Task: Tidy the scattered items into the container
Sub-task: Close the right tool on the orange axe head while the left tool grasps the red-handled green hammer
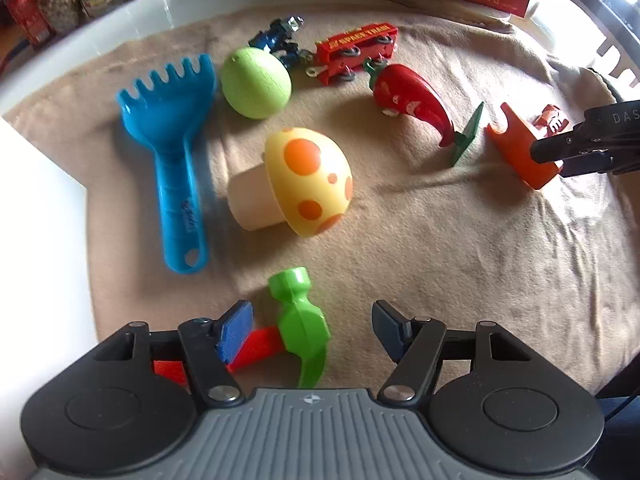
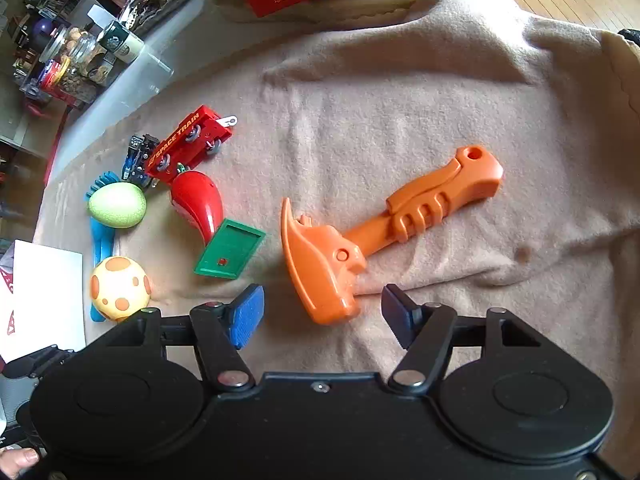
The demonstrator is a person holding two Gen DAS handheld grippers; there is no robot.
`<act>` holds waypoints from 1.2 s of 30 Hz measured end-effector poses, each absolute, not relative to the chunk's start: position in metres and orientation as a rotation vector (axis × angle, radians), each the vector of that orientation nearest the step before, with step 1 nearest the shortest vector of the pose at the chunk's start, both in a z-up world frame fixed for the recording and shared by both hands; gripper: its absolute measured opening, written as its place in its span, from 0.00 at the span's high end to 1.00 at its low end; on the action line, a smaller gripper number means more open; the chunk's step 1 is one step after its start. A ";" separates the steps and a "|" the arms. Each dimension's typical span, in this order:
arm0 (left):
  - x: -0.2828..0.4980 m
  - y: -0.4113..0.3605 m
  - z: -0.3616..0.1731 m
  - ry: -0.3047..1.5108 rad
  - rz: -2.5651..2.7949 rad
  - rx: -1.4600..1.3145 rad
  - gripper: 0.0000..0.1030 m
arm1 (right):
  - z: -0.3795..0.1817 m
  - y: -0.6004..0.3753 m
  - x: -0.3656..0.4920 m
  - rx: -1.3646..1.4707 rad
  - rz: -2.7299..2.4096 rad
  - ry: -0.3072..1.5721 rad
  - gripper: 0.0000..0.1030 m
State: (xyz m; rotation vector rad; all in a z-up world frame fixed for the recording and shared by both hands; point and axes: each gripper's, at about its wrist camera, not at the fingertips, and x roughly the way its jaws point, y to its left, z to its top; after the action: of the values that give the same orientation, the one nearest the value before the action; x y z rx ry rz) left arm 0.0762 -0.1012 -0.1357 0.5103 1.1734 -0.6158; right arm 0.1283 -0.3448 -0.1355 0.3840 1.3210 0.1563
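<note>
Toy hammer [image 1: 296, 328], green head w/ red handle, lies on the beige blanket [image 1: 440, 240] at 6 o'clock in left wrist view, head between the spread fingers of the left gripper [image 1: 310, 330]: jaws released, nothing held, prob lined up to grab the head. Orange toy axe [image 2: 360, 240] sits at 6 o'clock in right wrist view, blade between the parted fingers of the right gripper [image 2: 322, 314], also released, likely for same reason. Mushroom [image 1: 296, 184], blue rake [image 1: 172, 152], green egg [image 1: 256, 82], chili [image 1: 412, 100], red train [image 1: 354, 54] lie scattered toward 12. White container edge [image 1: 40, 220], judging by shape, at 9 o'clock.
</note>
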 end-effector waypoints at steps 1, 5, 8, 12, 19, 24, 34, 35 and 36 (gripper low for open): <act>0.075 -0.100 -0.132 1.138 -0.602 0.543 0.30 | -0.135 -0.343 0.129 0.384 0.160 1.321 0.39; 0.073 -0.089 -0.128 1.035 -0.575 0.677 0.23 | -0.135 -0.337 0.131 0.379 0.166 1.320 0.39; 0.075 -0.082 -0.141 1.065 -0.596 0.726 0.24 | -0.135 -0.337 0.132 0.390 0.162 1.317 0.39; 0.077 -0.073 -0.140 1.061 -0.621 0.732 0.31 | -0.136 -0.341 0.131 0.409 0.150 1.316 0.39; 0.077 -0.061 -0.135 1.070 -0.649 0.774 0.32 | -0.135 -0.346 0.131 0.425 0.140 1.310 0.39; 0.070 -0.070 -0.162 1.136 -0.691 0.854 0.32 | -0.134 -0.345 0.130 0.429 0.145 1.306 0.39; 0.070 -0.081 -0.160 1.222 -0.733 0.617 0.81 | -0.134 -0.351 0.132 0.449 0.096 1.289 0.39; 0.070 -0.080 -0.158 1.238 -0.746 0.575 0.81 | -0.134 -0.353 0.133 0.458 0.088 1.285 0.39; 0.069 -0.081 -0.158 1.255 -0.758 0.545 0.81 | -0.133 -0.355 0.133 0.471 0.083 1.281 0.39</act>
State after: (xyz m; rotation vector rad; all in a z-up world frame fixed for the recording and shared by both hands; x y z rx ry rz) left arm 0.0692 -0.0809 -0.1580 0.5450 1.2547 -0.7579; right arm 0.1332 -0.3546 -0.1334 0.4711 1.2809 0.0825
